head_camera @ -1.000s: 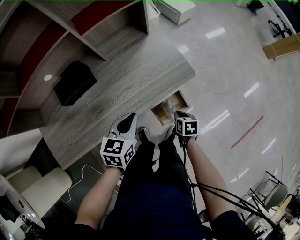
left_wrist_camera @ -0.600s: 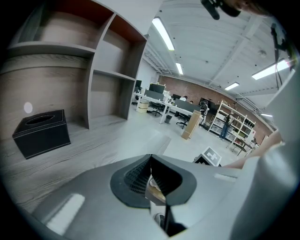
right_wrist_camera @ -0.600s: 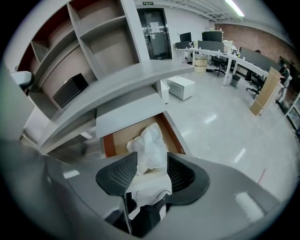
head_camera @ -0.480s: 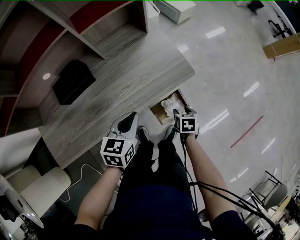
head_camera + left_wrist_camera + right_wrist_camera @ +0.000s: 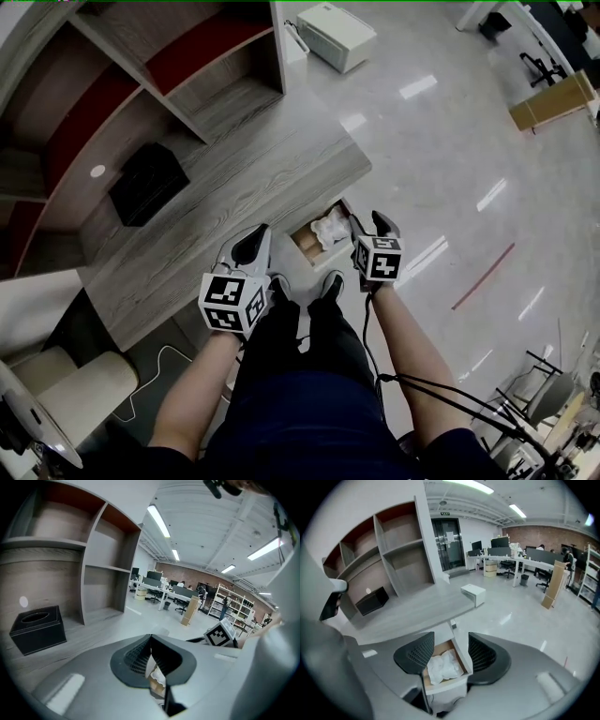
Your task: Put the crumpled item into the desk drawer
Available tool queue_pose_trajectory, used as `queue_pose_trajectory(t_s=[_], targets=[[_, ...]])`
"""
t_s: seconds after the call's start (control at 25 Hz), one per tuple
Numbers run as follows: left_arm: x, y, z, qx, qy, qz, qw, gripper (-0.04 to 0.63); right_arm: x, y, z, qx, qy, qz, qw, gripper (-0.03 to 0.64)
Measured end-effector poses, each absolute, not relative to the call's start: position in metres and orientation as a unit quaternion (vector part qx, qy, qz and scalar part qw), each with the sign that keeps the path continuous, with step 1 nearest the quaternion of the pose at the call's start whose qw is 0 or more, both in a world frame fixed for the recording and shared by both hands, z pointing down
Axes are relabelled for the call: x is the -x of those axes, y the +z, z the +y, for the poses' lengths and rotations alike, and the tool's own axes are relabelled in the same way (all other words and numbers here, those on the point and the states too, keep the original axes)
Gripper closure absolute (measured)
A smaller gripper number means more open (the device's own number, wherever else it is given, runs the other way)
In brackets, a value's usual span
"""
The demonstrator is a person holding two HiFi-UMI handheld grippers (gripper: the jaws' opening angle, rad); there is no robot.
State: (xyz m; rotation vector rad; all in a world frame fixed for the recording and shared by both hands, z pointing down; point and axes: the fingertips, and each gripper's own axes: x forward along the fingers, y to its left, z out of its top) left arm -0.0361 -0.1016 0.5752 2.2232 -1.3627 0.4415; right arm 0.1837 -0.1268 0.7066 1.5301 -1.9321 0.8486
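The white crumpled item (image 5: 330,228) (image 5: 443,666) lies inside the open wooden desk drawer (image 5: 305,246) (image 5: 446,684) at the desk's near end. My right gripper (image 5: 371,225) (image 5: 449,653) hangs above and just right of the drawer. Its jaws have just been opening and now stand wide apart with nothing held; the item shows far below, between them. My left gripper (image 5: 251,247) (image 5: 151,654) hovers over the desk edge left of the drawer, its dark pads (image 5: 136,660) meeting at the tips, empty.
A black tissue box (image 5: 145,183) (image 5: 37,629) (image 5: 371,601) sits on the grey wooden desk (image 5: 253,169) before open shelves (image 5: 206,56). A white box (image 5: 336,33) (image 5: 473,594) stands on the glossy floor beyond. The person's legs and shoes (image 5: 330,284) are below the drawer.
The right gripper opened over the drawer, left the crumpled item lying in it, then rose and drew back to the right. The left gripper shifted slightly.
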Motion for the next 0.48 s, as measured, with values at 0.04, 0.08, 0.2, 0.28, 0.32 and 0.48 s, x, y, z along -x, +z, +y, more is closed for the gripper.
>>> queue_pose_trajectory(t_s=[0.04, 0.08, 0.2, 0.28, 0.32, 0.48], targets=[[0.035, 0.569, -0.106, -0.817, 0.158, -0.501, 0.24, 0.591, -0.185, 0.691, -0.134, -0.571, 0.301, -0.721, 0.252, 0.385], [0.034, 0.563, -0.11, -0.818, 0.154, -0.502, 0.234, 0.591, -0.186, 0.674, -0.14, -0.576, 0.287, -0.727, 0.24, 0.385], [0.033, 0.545, -0.123, -0.822, 0.144, -0.506, 0.216, 0.591, -0.188, 0.628, -0.157, -0.586, 0.247, -0.742, 0.212, 0.387], [0.033, 0.532, -0.131, -0.824, 0.137, -0.51, 0.204, 0.591, -0.186, 0.597, -0.165, -0.59, 0.222, -0.752, 0.193, 0.388], [0.033, 0.525, -0.135, -0.825, 0.133, -0.513, 0.197, 0.591, -0.184, 0.581, -0.169, -0.591, 0.211, -0.757, 0.182, 0.388], [0.033, 0.494, -0.155, -0.827, 0.121, -0.526, 0.159, 0.591, -0.177, 0.516, -0.183, -0.59, 0.163, -0.779, 0.139, 0.403]])
